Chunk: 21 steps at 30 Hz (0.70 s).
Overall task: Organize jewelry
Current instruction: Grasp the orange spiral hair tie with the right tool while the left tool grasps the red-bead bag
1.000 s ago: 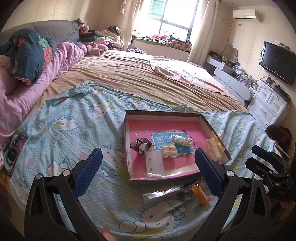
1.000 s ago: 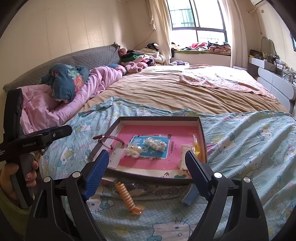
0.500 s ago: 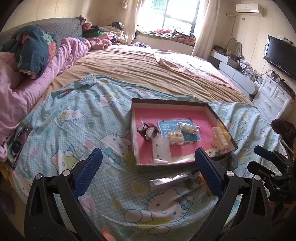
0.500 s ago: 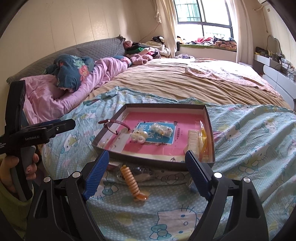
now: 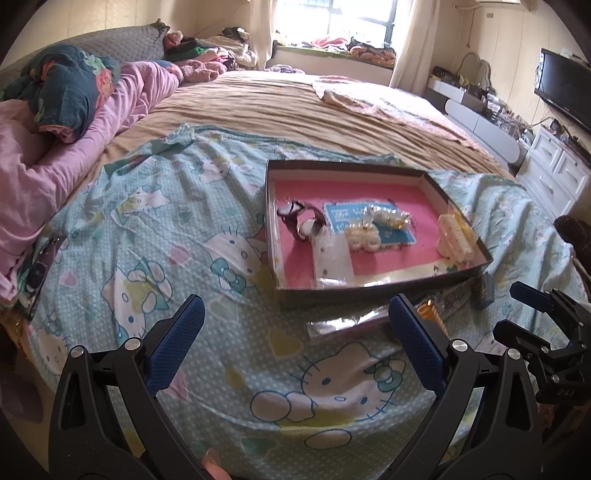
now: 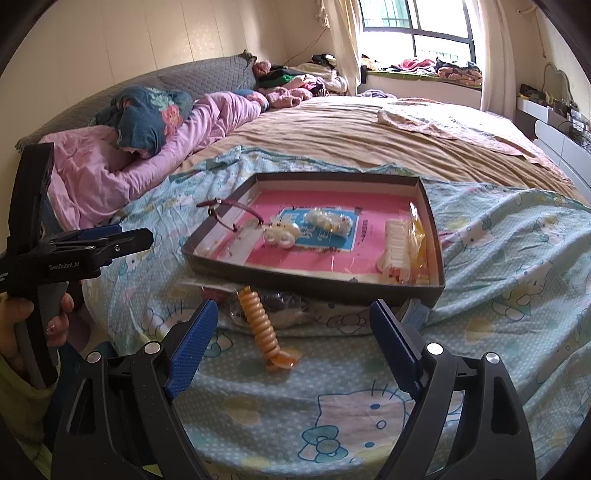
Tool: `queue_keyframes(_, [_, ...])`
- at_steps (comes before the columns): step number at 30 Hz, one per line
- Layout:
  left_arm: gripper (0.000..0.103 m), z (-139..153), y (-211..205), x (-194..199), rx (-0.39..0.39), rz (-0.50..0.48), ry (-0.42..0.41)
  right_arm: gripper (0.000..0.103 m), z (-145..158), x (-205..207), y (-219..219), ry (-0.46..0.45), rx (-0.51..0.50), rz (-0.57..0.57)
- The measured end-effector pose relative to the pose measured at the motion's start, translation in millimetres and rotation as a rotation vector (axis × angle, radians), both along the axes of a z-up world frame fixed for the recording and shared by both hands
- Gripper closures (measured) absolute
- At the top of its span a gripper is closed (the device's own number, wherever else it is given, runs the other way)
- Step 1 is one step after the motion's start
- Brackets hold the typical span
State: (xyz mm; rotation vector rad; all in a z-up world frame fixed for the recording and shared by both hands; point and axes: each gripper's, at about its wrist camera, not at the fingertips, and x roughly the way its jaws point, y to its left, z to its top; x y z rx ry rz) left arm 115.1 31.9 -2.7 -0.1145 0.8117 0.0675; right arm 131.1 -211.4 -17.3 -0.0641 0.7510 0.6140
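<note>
The left gripper [image 5: 295, 332] hangs with its blue pads wide apart, holding nothing; the right gripper [image 6: 295, 332] is spread just as wide and equally empty. Between the right one's fingers lies one orange spiral hair tie [image 6: 263, 328] on the Hello Kitty sheet [image 6: 509, 266], just in front of one shallow box [image 6: 314, 284] with a pink floor. Inside the box sit one cream hair claw [image 5: 455, 239], one pearl-like piece [image 5: 364, 239], one wrapped bundle [image 5: 386, 217] and one dark red strap item [image 5: 300, 218] (its make is hard to tell). One clear packet [image 5: 343, 325] lies outside. Beyond stretch a tan bedspread [image 5: 295, 107], pink bedding [image 6: 122, 166] and a window [image 6: 417, 29].
</note>
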Motion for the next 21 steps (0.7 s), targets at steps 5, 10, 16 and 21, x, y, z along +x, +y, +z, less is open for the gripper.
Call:
queue_keyframes(5, [0.010,-10,-4,-1,0.021,-0.003,0.030,0.024,-12,-1,5,0.022,-0.012,0.028])
queue_keyframes(10, [0.010,-19,-10,-1,0.040,-0.010,0.059,0.028,-22,-1,12,0.036,-0.028,0.048])
queue_keyframes(16, [0.010,-30,-13,1,0.043,-0.020,0.088,0.031,-35,0,21,0.054,-0.062,0.078])
queue_keyframes(21, [0.010,-39,-14,4,0.042,-0.025,0.110,0.038,-44,3,32,0.054,-0.095,0.105])
